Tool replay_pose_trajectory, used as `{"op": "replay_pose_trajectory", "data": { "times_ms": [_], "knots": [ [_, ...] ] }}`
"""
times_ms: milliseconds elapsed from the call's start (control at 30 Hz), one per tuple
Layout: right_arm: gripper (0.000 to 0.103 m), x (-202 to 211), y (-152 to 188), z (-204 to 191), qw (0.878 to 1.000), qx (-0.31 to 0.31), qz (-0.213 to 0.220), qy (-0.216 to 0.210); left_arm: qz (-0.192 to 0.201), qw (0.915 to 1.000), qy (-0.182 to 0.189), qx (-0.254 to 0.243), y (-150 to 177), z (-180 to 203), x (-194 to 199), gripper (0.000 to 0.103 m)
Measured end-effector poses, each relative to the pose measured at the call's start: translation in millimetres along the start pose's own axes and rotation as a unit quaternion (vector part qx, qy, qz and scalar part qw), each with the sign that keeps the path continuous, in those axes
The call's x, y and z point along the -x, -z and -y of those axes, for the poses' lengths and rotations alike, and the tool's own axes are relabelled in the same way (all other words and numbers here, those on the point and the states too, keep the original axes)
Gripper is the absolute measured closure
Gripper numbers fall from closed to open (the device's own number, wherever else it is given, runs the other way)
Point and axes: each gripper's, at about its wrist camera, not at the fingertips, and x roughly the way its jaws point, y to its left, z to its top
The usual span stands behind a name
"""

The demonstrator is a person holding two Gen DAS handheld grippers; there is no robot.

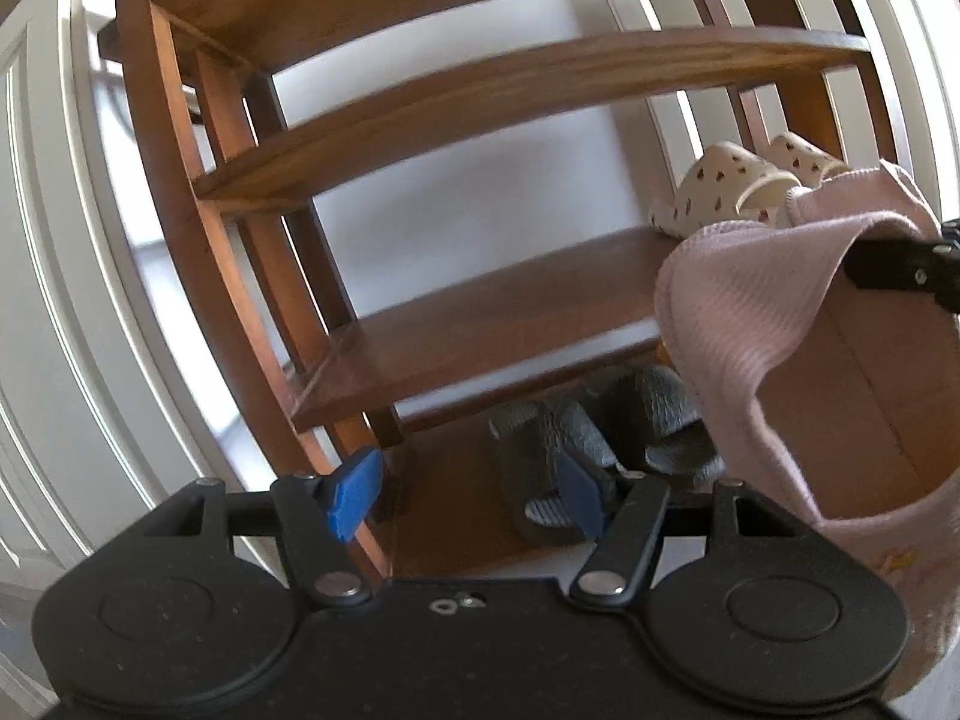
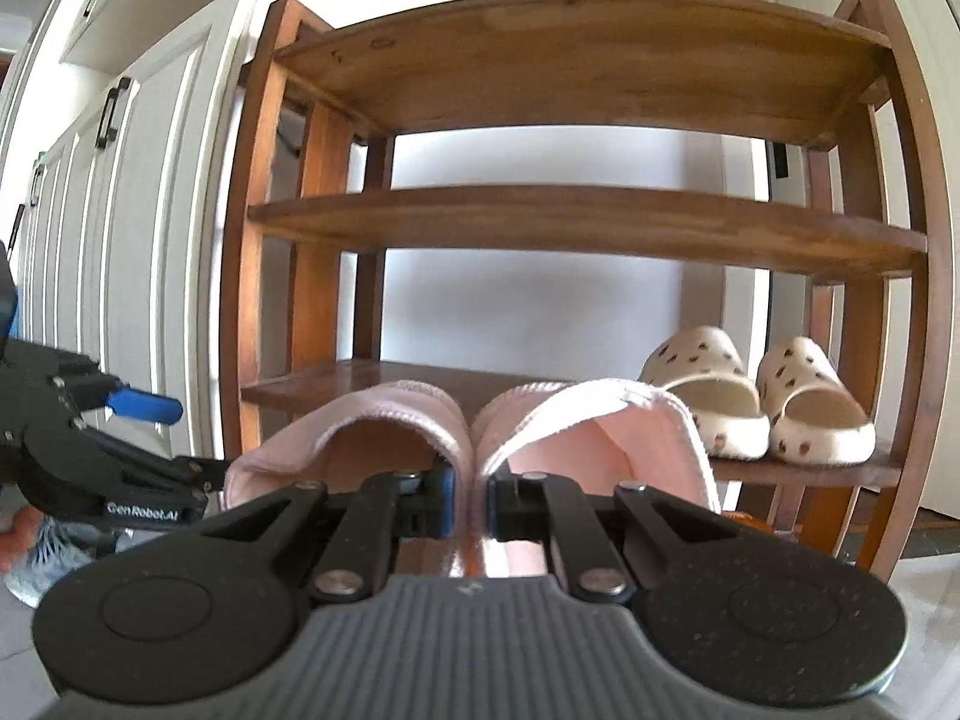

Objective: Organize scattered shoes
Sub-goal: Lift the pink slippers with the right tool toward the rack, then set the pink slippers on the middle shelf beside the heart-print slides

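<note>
A wooden shoe rack (image 2: 576,222) stands ahead of me. My right gripper (image 2: 469,504) is shut on the inner sides of a pair of pink slippers (image 2: 390,420), held in front of the rack's lower shelf. The slippers also show at the right of the left wrist view (image 1: 750,324). My left gripper (image 1: 474,498) is open and empty, left of the slippers; it shows in the right wrist view (image 2: 144,408). A pair of cream spotted slippers (image 2: 756,396) sits at the right of the lower shelf. A pair of grey slippers (image 1: 600,438) sits on the bottom shelf.
White panelled cabinet doors (image 2: 120,240) run along the left of the rack. A white wall is behind the rack. The two upper shelves (image 2: 588,90) hold nothing that I can see. A grey shoe (image 2: 48,546) lies on the floor at the left.
</note>
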Motion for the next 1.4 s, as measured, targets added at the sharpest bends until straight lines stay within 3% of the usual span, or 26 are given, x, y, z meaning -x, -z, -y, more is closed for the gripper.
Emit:
{"op": "replay_pose_trajectory", "data": {
  "times_ms": [167, 400, 533, 867, 1167, 1400],
  "knots": [
    [0.092, -8, -29, 4, 1.0, -0.006, 0.021, -0.001, 0.024, 0.9995, -0.014, 0.016, -27, -5, -6, 0.038],
    [0.092, -67, -62, 7, 0.999, -0.05, -0.004, 0.018, 0.034, 0.9974, -0.037, 0.051, -47, -15, -22, 0.038],
    [0.092, -116, -71, 8, 0.997, -0.06, -0.021, 0.031, 0.039, 0.9961, -0.045, 0.065, -41, -23, -24, 0.038],
    [0.092, -209, -83, 13, 0.995, -0.068, -0.048, 0.061, 0.008, 0.9937, -0.047, 0.101, -22, -37, -49, 0.038],
    [0.092, -259, -73, 15, 0.994, -0.025, -0.071, 0.076, -0.014, 0.9916, -0.05, 0.118, -11, -37, -65, 0.038],
    [0.091, -283, -67, 16, 0.988, -0.001, -0.13, 0.086, -0.024, 0.9919, -0.044, 0.116, -9, -29, -67, 0.038]
  ]
}}
